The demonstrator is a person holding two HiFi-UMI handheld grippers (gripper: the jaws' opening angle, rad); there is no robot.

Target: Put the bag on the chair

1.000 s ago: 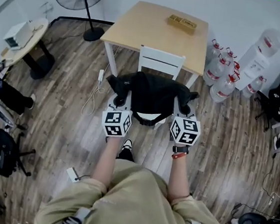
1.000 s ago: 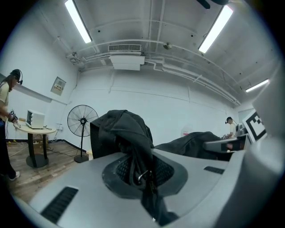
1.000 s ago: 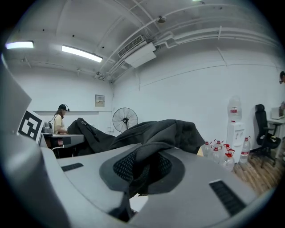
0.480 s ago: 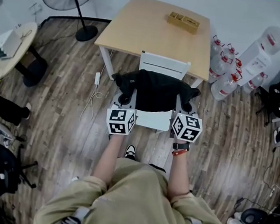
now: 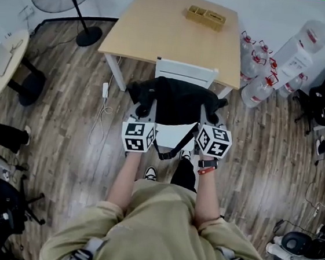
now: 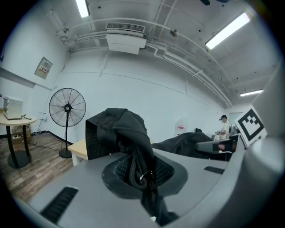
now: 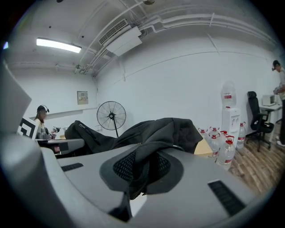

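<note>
Bringing the bag [image 5: 177, 102] forward and lower, now over the chair [image 5: 186, 72] seat; left tongs [image 5: 140, 111] and right tongs [image 5: 210, 115] both clamp its fabric, so I judge release is near.

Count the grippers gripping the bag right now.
2: left gripper on the left end of the bag, right gripper on its right end, jaws shut on fabric, at the white chair.
</note>
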